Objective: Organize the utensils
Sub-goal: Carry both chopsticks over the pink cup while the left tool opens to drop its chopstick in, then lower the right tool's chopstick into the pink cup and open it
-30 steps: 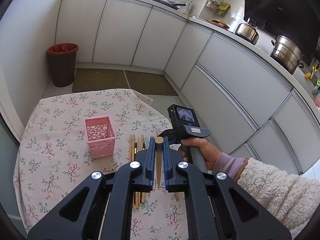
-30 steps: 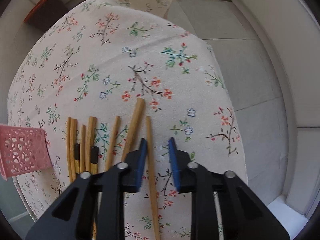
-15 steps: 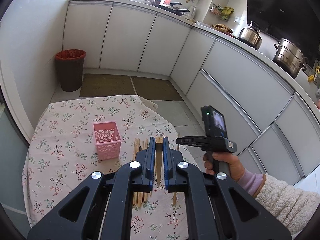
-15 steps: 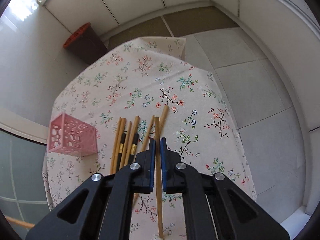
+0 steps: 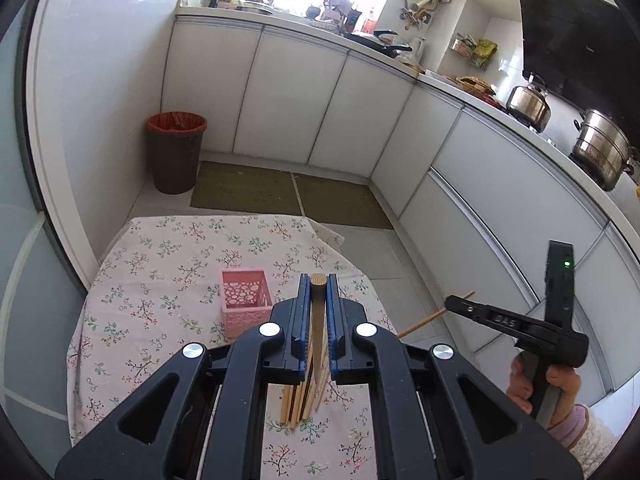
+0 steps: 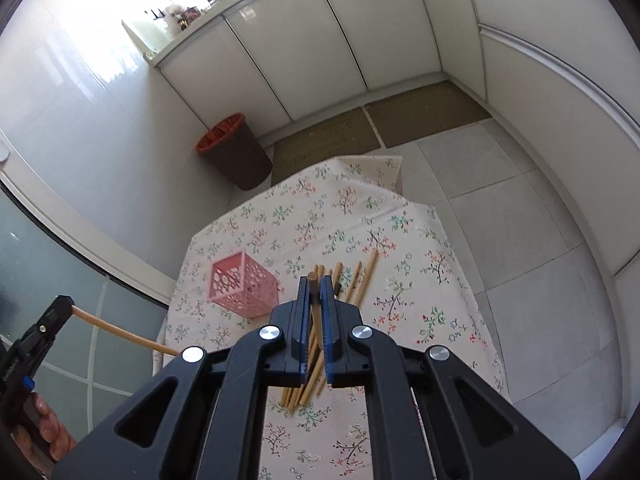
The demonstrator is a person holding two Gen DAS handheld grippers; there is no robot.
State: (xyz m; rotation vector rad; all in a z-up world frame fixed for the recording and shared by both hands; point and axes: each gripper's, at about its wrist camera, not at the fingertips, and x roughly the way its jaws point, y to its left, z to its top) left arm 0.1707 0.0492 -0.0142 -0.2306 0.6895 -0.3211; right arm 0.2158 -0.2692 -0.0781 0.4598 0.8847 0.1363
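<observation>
Right gripper (image 6: 316,312), risen off the table, and left gripper (image 5: 318,320), each clamping a chopstick (image 6: 314,322); "DAS" lettering.

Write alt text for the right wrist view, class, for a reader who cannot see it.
The right claw is shut on one wooden chopstick, held above a table with a floral cloth. Below lie more loose chopsticks beside a pink basket. At the left edge, the left claw grips another chopstick.
</observation>
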